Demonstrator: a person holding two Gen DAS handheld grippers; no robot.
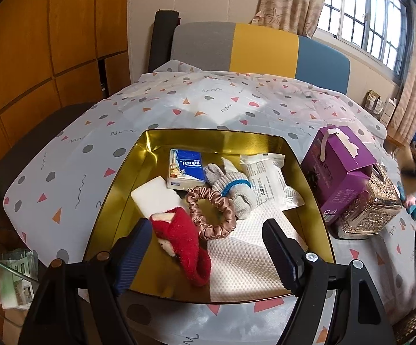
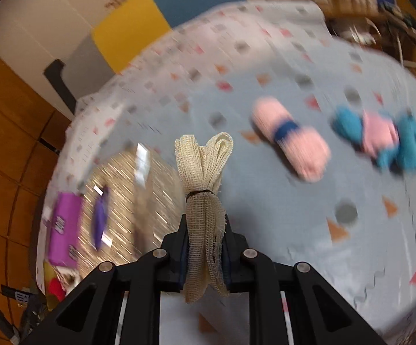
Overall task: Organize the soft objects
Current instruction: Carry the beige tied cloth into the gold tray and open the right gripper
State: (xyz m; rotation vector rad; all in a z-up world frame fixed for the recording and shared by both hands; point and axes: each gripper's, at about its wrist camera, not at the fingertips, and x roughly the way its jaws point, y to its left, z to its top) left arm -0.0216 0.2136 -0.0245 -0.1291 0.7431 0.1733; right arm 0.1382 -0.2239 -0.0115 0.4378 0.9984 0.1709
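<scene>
Clenched in the right tool (image 2: pixel 205 258), a mesh cloth bundle (image 2: pixel 203 189) flops forward. Left tool (image 1: pixel 208 247) hangs released over the gold tin (image 1: pixel 308 172). Swinging fast, the limp bundle could slip free.

Table covered by a white cloth (image 1: pixel 213 106) printed with grey dots and pink and orange triangles. Directly on it lay a gold tin tray (image 1: pixel 308 169), a purple carton (image 1: pixel 337 169) touching an embossed metallic box (image 1: pixel 372 210), a pink roll (image 2: pixel 291 141) and a pink-and-blue bundle (image 2: pixel 380 138).
</scene>
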